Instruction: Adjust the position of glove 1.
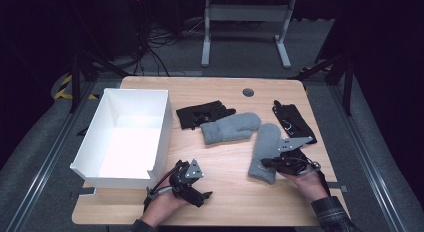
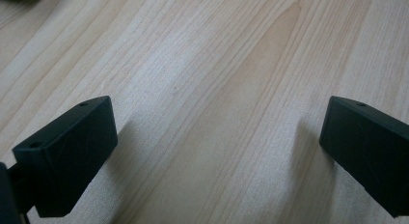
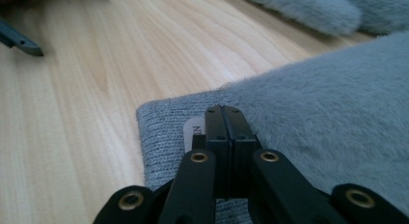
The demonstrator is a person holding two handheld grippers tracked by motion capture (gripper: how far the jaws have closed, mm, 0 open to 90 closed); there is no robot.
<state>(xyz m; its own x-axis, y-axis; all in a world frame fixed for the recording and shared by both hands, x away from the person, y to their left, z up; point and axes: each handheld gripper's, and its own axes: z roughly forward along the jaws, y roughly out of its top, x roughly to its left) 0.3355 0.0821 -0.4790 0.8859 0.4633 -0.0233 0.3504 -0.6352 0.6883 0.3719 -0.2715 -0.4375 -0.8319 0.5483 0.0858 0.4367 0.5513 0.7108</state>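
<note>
My left gripper (image 1: 192,184) rests near me on the table (image 1: 230,167), jaws wide, holding nothing. My right gripper (image 1: 270,163) is pinched tight on the cuff of the grey mitten (image 1: 265,147). I think I'm picking it up. Next, carry it left to the white box (image 1: 125,137).

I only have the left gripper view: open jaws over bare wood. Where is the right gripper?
Observer: The right gripper rests, jaws shut, on the knitted cuff of a grey mitten.
Operator: Is fabric pinched?
Observer: I cannot tell; the jaws meet over a small label on the cuff.
Operator: What is near my gripper?
Observer: An open white box stands just beyond the left gripper, at the table's left side.
</note>
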